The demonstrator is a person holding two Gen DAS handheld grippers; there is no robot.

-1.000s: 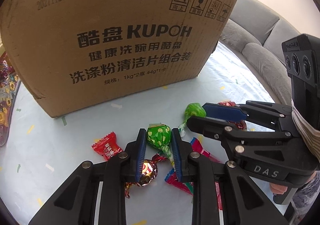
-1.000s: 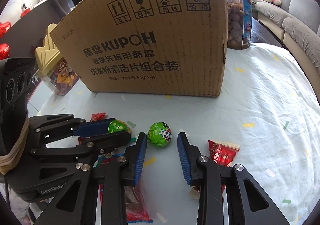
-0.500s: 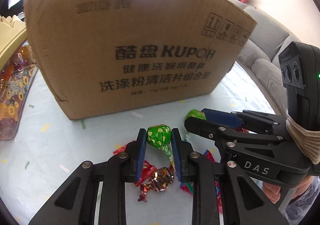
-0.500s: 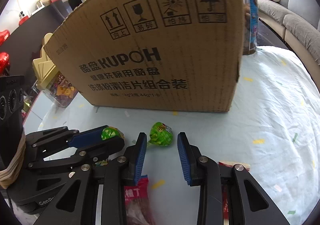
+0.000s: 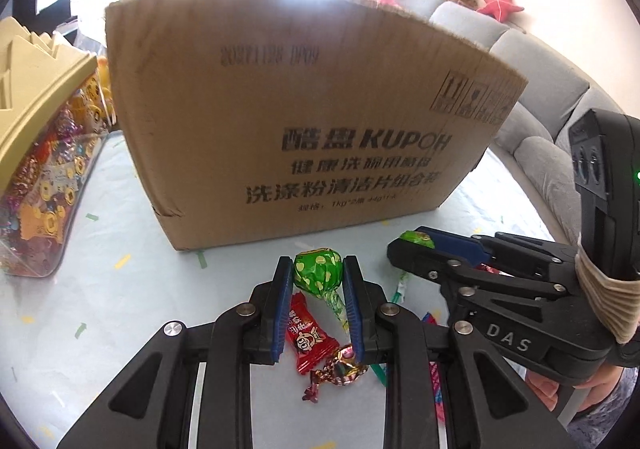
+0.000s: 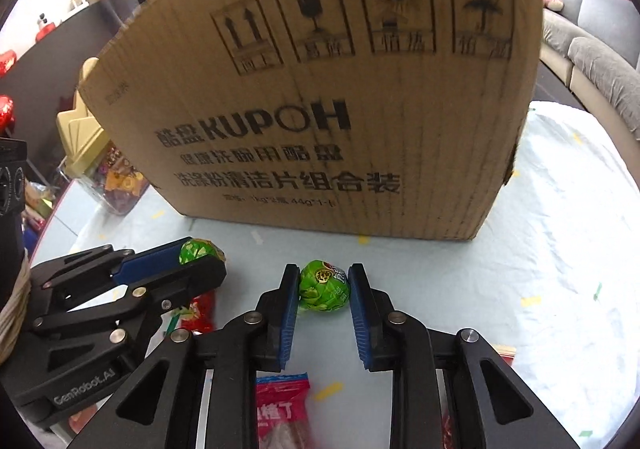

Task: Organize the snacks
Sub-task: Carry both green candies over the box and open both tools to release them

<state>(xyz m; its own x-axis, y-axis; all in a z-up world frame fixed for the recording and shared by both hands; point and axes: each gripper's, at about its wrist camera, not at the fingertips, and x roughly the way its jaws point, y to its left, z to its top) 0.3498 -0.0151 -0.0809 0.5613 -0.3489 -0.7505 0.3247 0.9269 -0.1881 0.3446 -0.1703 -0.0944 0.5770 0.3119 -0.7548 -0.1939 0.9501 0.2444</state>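
Between the left hand-held gripper (image 5: 314, 281) pads sits a green lollipop (image 5: 318, 275), pinched by its light, hard, crinkly head, lifted before the box (image 5: 304, 121). Right hand-held gripper (image 6: 324, 289), narrowly parted, brackets a second lollipop (image 6: 325, 286); contact is unclear. Candies (image 5: 308, 337) lie on the surface (image 5: 120, 289).

Left gripper (image 5: 316, 281) raised, jaws clamped on a green lollipop (image 5: 318, 274). Right gripper (image 6: 323, 289) alongside, level with it, jaws pressed against a second green lollipop (image 6: 325, 286).
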